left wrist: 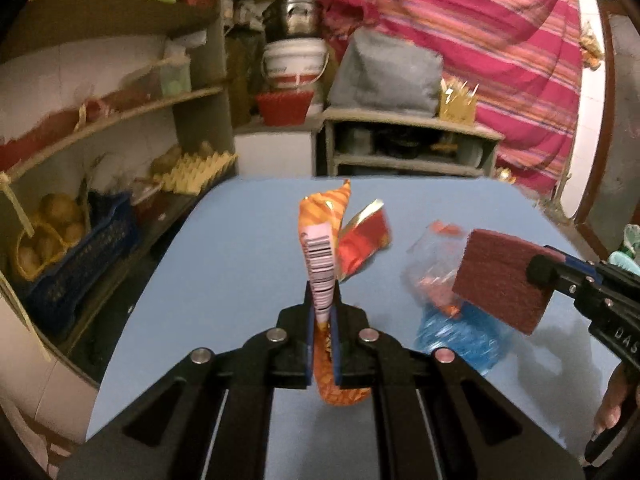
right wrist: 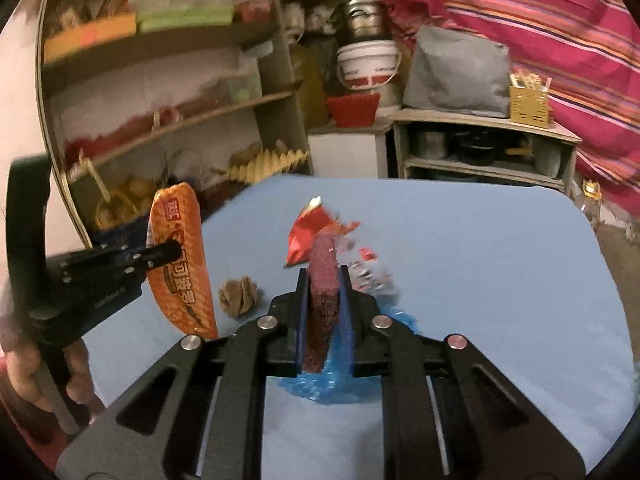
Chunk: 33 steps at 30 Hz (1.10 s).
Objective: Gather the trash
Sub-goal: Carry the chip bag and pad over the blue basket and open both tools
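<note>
My left gripper (left wrist: 323, 292) is shut on an orange snack wrapper (left wrist: 322, 248), which stands up between the pads above the blue table (left wrist: 240, 260). In the right wrist view the same wrapper (right wrist: 182, 280) hangs from the left gripper (right wrist: 176, 250) at the left. My right gripper (right wrist: 323, 272) is shut on a maroon scouring pad (right wrist: 322, 280), seen from the side as the pad (left wrist: 500, 276) in the left wrist view. On the table lie a red wrapper (right wrist: 308, 236), a clear plastic wrapper (right wrist: 368, 276), a blue plastic bag (right wrist: 332, 384) and a crumpled brown paper ball (right wrist: 239, 295).
Shelves (left wrist: 120, 112) packed with goods run along the left, with a blue crate (left wrist: 80, 264) and a basket of potatoes at floor level. A low cabinet (left wrist: 408, 140) with a grey bag stands behind the table. A pink striped cloth (left wrist: 500, 40) hangs at the right.
</note>
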Each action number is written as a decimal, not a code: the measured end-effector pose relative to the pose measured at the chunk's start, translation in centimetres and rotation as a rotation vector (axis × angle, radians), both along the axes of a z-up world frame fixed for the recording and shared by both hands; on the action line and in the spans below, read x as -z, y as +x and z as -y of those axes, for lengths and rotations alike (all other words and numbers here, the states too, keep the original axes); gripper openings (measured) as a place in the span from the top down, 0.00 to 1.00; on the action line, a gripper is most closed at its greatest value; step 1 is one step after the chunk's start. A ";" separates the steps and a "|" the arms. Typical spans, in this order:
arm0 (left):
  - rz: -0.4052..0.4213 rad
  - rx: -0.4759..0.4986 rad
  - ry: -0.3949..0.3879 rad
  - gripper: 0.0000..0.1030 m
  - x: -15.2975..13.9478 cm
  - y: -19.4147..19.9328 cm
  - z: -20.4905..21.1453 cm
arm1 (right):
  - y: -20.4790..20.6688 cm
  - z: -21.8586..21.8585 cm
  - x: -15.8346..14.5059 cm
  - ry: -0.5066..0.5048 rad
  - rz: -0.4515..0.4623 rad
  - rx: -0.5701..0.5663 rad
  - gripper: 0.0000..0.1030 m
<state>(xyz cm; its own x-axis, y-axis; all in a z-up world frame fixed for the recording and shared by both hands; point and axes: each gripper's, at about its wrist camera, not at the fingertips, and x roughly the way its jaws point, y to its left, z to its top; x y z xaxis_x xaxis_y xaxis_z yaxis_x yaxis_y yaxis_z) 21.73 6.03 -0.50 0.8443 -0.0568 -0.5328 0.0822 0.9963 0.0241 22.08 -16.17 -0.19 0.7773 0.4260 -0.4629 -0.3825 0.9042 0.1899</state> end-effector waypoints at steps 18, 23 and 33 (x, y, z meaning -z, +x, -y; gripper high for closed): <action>0.118 0.296 -0.007 0.94 -6.0 -2.3 20.1 | -7.7 20.7 -4.4 -0.038 0.082 0.457 0.86; 0.097 0.385 -0.035 0.94 -6.0 -2.4 26.4 | -10.4 26.9 -4.4 -0.029 0.061 0.572 0.86; 0.035 0.573 -0.041 0.94 -5.0 -3.2 40.0 | -14.7 38.2 -2.6 0.006 -0.005 0.807 0.86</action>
